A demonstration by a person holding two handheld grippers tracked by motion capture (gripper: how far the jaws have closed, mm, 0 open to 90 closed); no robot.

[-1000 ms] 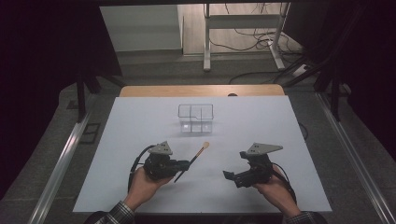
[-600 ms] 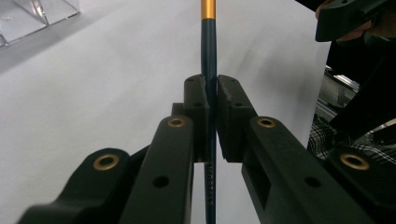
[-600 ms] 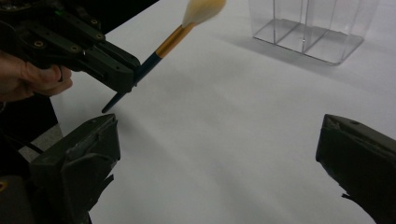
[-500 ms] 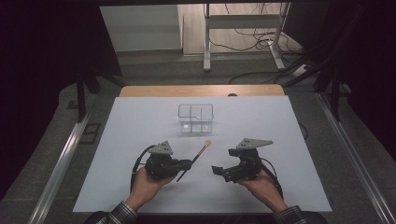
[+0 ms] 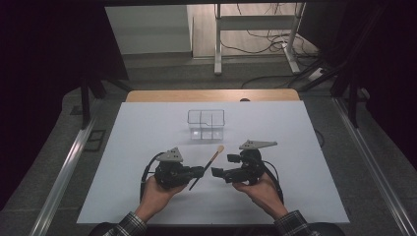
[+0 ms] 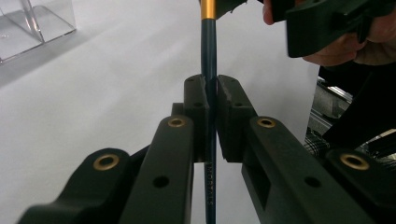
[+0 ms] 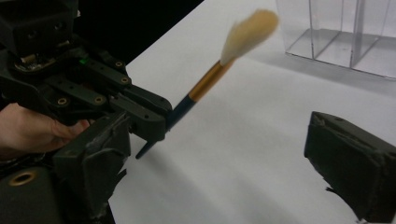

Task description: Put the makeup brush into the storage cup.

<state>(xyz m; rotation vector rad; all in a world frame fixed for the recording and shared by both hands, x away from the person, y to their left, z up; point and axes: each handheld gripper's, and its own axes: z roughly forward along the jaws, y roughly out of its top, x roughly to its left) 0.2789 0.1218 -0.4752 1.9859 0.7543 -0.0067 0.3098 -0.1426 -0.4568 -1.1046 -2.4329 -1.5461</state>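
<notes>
Your left gripper point(image 5: 200, 171) pinches the dark handle of the brush point(image 5: 208, 164) between its pressed-together jaws, the pale bristle tip point(image 7: 248, 32) slanting up and away from them toward the clear divided box point(image 5: 206, 124). Your right gripper point(image 5: 215, 172) sits just beside the brush handle, jaws spread wide though just closing a little, nothing pinched between them

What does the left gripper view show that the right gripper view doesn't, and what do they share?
Left gripper view: the left tool shut on the brush, seen along the dark handle, with a plaid sleeve at the right edge. Right gripper view: the brush's pale bristle tip and the right tool open, nothing between its pads. Both: the white table and the clear divided box.
</notes>
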